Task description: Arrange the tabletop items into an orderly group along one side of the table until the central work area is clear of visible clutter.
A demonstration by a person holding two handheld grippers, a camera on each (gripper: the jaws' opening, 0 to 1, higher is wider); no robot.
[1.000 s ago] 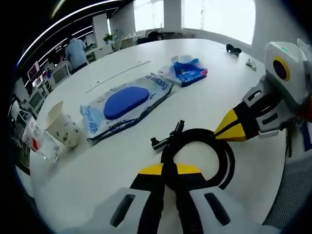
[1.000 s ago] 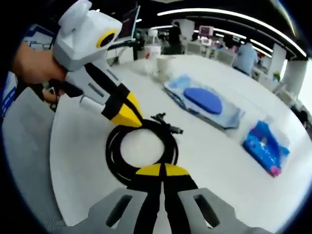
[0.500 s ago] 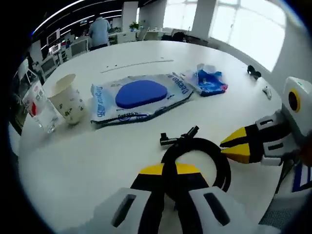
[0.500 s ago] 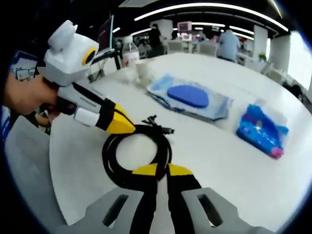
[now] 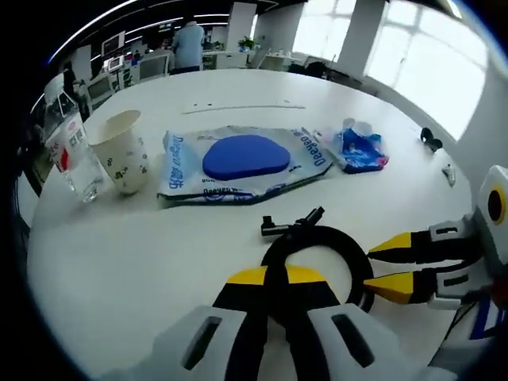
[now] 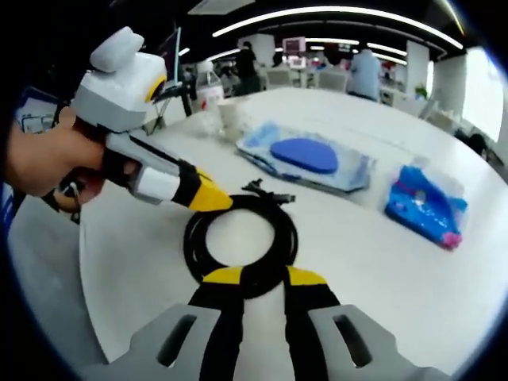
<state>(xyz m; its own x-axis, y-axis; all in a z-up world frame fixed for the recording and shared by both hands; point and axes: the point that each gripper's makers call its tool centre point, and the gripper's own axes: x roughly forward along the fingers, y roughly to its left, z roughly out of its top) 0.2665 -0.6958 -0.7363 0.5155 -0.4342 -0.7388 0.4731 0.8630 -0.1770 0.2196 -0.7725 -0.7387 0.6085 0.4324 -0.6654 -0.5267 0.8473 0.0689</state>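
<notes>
My left gripper is clamped on the near side of the black cable coil, which lies on the white table. My right gripper has jaws parted around the coil's opposite side. Beyond: a blue pad pack, blue pouch, paper cup, bottle.

Print on water bottle illegible

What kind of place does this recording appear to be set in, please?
Most likely an open-plan office: a big white table stands in a room with desks and monitors behind it, long ceiling strip lights overhead, large bright windows, and people at workstations in the background.
</notes>
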